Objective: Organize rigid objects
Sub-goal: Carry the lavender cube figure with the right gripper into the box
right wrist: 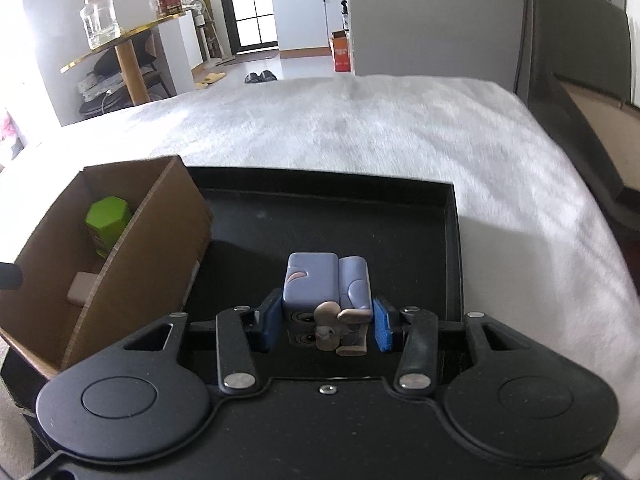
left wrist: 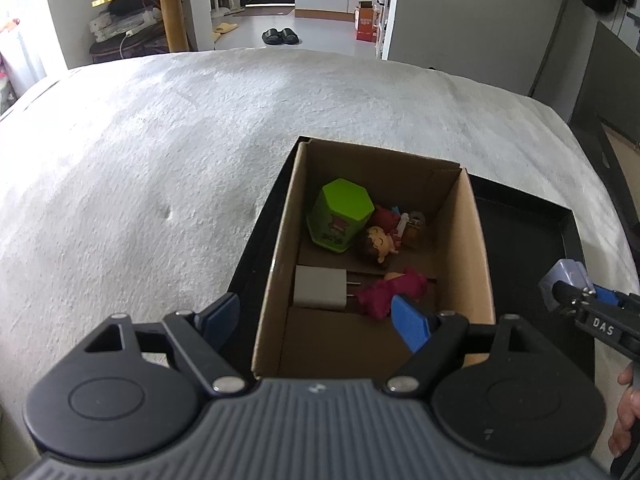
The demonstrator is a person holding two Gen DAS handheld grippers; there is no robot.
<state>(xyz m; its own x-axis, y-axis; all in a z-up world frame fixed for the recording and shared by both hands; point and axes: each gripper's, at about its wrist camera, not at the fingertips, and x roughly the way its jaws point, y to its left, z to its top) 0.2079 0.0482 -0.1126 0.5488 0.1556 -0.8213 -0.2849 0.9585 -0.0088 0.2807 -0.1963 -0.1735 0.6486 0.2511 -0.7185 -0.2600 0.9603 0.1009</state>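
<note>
Right tool (right wrist: pixel 325 326): clenching a lilac block toy (right wrist: pixel 326 284) between its blue pads, pressing on both sides; the toy is hanging just above the black tray (right wrist: pixel 450 240), which is otherwise bare as far as the right wrist view shows.
Left tool (left wrist: pixel 316 314): released and holding nothing, hovering over the near end of the cardboard box (left wrist: pixel 474 256), one pad outside its left wall and one inside.
Done so far: four things are already lying in the box, namely a green hexagonal tub (left wrist: pixel 340 216), a doll with a dark head (left wrist: pixel 376 242), a white charger (left wrist: pixel 320 288) and a pink figure (left wrist: pixel 394 292); some small bits behind the doll are too jumbled to name.
Left to do: judging by this, the block toy is the last loose piece and is heading for the box.
In the way: the box's right wall is standing between the toy and the inside, so the toy needs lifting over it; the left tool is crowding the near opening.
Surroundings: box and tray are sitting on a bed with a white cover (left wrist: pixel 160 152); slippers (left wrist: pixel 280 36) and a round side table (right wrist: pixel 120 40) are standing well apart on the floor beyond.
</note>
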